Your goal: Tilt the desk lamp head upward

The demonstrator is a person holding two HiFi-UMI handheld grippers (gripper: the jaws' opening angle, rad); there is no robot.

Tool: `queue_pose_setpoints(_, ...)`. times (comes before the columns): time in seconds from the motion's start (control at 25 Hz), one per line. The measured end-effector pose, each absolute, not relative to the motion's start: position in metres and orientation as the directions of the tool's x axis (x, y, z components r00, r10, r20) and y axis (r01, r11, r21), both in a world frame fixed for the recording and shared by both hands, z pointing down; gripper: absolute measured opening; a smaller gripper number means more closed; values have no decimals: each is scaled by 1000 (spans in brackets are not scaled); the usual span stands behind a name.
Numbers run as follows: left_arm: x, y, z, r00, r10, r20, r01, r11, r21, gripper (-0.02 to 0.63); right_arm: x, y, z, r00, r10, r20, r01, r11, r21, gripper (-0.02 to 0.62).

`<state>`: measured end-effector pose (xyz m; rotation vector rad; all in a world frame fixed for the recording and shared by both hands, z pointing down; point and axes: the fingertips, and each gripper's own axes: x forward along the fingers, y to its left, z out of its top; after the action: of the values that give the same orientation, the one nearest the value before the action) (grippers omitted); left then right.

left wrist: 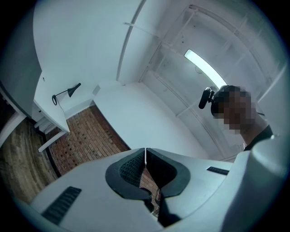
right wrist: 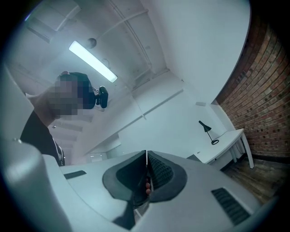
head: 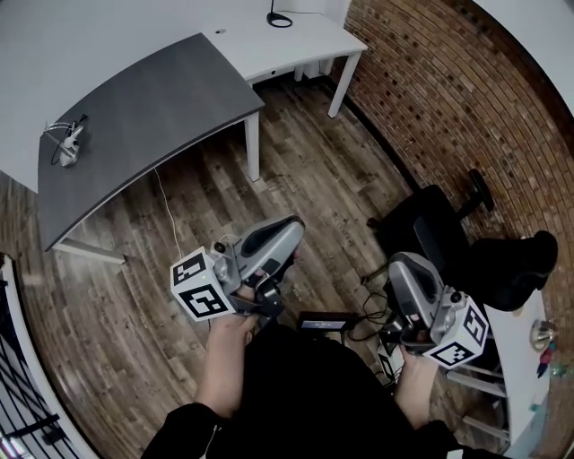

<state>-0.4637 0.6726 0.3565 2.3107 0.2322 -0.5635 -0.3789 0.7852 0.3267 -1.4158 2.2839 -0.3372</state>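
Fingers (left wrist: 130, 168) of left gripper (left wrist: 145, 152): black ribbed pads, pressed together tip to tip, nothing between them.

Fingers (right wrist: 161, 171) of right gripper (right wrist: 146, 155): same pads, closed tip to tip, empty.

Grippers: grey shells, each bearing a marker cube, the left cube (head: 199, 285) and the right cube (head: 462, 333). Each is held in one hand, left hand (head: 235, 324) and right hand (head: 414, 366), close to the body and low in the head view. Both gripper views look up at the ceiling and a strip light (left wrist: 205, 68).

Lamp (right wrist: 207, 131): black, with a thin stem, ring base and small cone shade at the top. It stands on the white desk (right wrist: 226, 147) near the far wall, well apart from both grippers and untouched. The left gripper view shows it small at the left. In the head view only its base (head: 280, 18) shows, at the top edge, with the shade cut off.

Grey desk (head: 143, 116): adjoins the white desk, with a cable bundle (head: 65, 142) near its left end. A thin cord (head: 166, 211) runs across the floor below it.

Chair (head: 448, 235): black, at the right, near the brick wall (head: 430, 99).

Floor (head: 305, 179): wood planks.
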Motion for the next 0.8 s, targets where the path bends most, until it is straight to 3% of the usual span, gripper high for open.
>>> queue_pose_setpoints(0.8, -480, 622, 372, 906, 48, -420, 320, -727, 608, 21, -395, 726, 347, -379, -902, -207, -781, 432, -451, 18)
